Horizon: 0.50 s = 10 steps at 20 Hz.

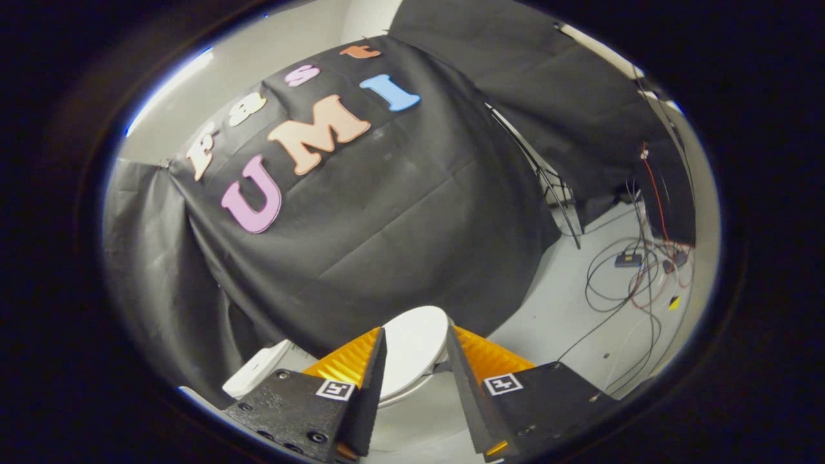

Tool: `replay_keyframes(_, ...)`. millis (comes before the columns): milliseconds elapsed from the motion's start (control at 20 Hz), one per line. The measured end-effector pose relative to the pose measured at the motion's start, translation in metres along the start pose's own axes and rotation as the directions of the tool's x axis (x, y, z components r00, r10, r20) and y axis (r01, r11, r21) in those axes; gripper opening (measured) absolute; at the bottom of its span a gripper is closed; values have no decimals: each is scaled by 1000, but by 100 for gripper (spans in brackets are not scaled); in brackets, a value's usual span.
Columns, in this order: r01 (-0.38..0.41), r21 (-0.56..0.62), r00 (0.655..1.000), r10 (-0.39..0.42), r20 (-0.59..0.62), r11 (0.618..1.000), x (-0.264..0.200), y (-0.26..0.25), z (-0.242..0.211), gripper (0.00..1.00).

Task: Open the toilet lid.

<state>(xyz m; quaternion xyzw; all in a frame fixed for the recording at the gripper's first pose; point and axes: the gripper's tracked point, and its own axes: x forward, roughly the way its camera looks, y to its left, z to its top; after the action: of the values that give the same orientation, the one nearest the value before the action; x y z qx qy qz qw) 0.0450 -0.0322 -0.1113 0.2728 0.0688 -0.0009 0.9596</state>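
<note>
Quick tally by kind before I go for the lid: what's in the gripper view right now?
Toilet lid, white, down, seen between the open gripper's fingers: 1
Toilet tank, white, beside the lid: 1
Small dark box among the floor cables: 1
Loose cable tangle on the floor, strands too many to count: 1
Total: 4

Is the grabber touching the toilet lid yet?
Cannot tell. In the gripper view the open gripper frames the white toilet lid between its fingers, with no contact or gap plainly visible.
</note>
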Motion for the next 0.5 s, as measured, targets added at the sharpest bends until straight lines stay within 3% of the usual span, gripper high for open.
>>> replay_keyframes(500, -23, 243, 998, 35, -43, 970, 54, -10, -53, 56)
